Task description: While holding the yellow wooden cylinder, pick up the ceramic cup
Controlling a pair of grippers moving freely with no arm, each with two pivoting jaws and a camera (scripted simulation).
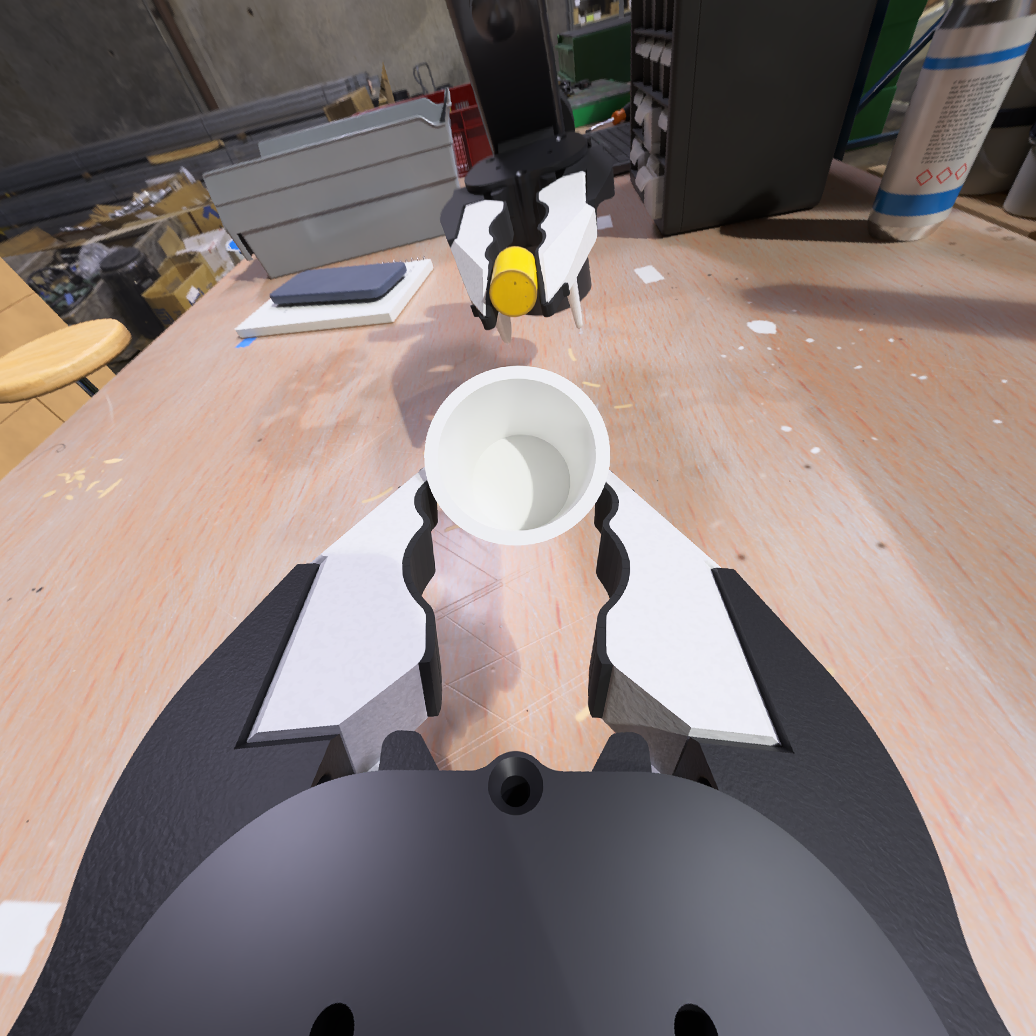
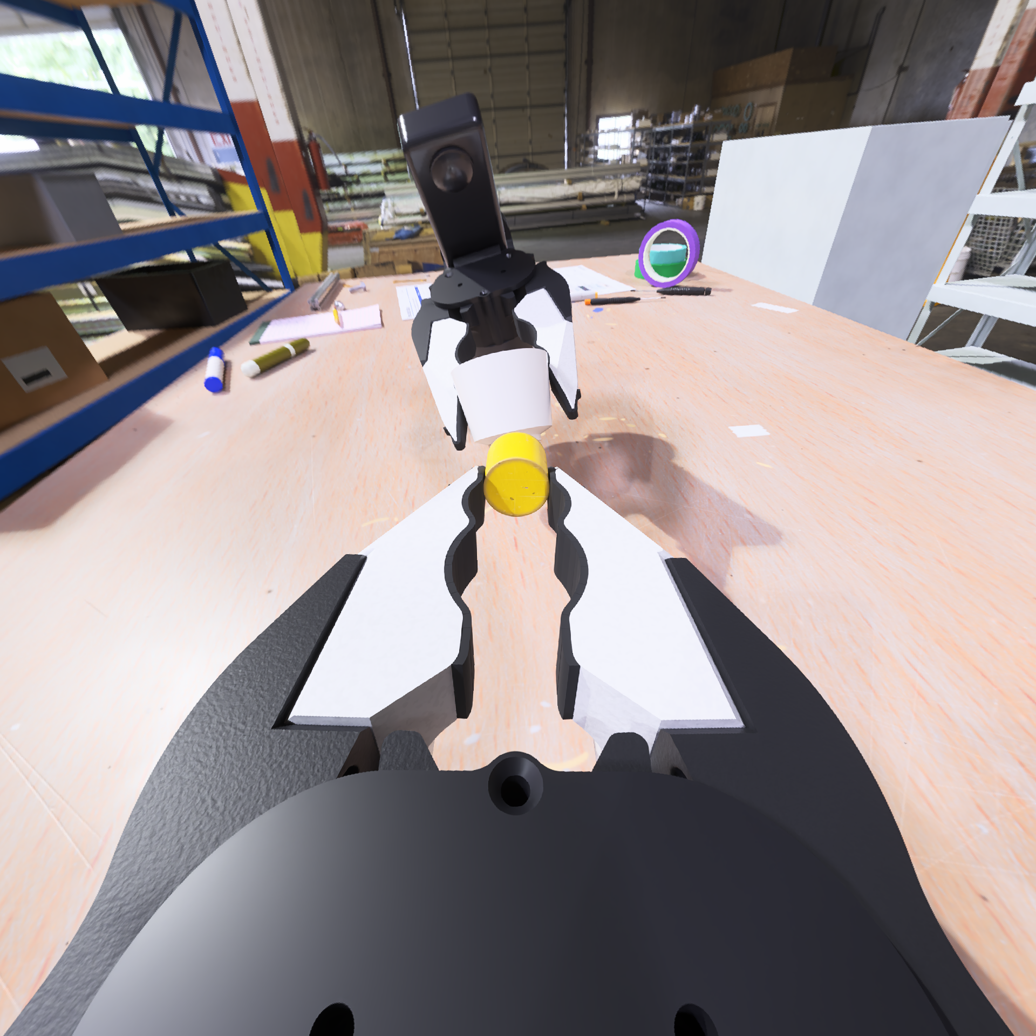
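Left wrist view, left to right: round wooden stool [image 1: 59,356] at the left edge, grey bin [image 1: 336,193] and a dark pad on a white board [image 1: 339,294] upper left, black cabinet [image 1: 745,112] upper right, metal bottle [image 1: 947,120] with blue bands at the far right.

Left gripper [image 1: 516,493]: fingers wide apart, tips against both sides of the ceramic cup [image 1: 517,455] just under its rim. Cup sits centre frame, mouth toward the camera. In the right wrist view the cup [image 2: 500,392] appears clear of the plywood table [image 2: 785,560]; I'd say it's lifted, though contact with the table is hard to rule out.

Right gripper [image 2: 516,476]: fingers narrowed onto the yellow wooden cylinder [image 2: 516,473], pinched at the very tips, axis pointing along the fingers. Same cylinder [image 1: 513,280] shows above the cup in the left view.

Risks, my read:
- Cup grip is tip-only on a smooth tapered wall. Any tilt or fast move could let it slide out.
- Cylinder is also held at the tips only; a small loosening drops it and fails the hold condition.
- The two grippers face each other close, cylinder just beside the cup base. Further approach could knock one object loose.

Writing: bottle has printed text and red diamond marks, papers [image 2: 588,280] upper centre carry print. Not legible enough to identify any brand.

Right view extras: blue shelving [image 2: 140,224] left, markers [image 2: 246,361], purple tape roll [image 2: 670,252] upper right.
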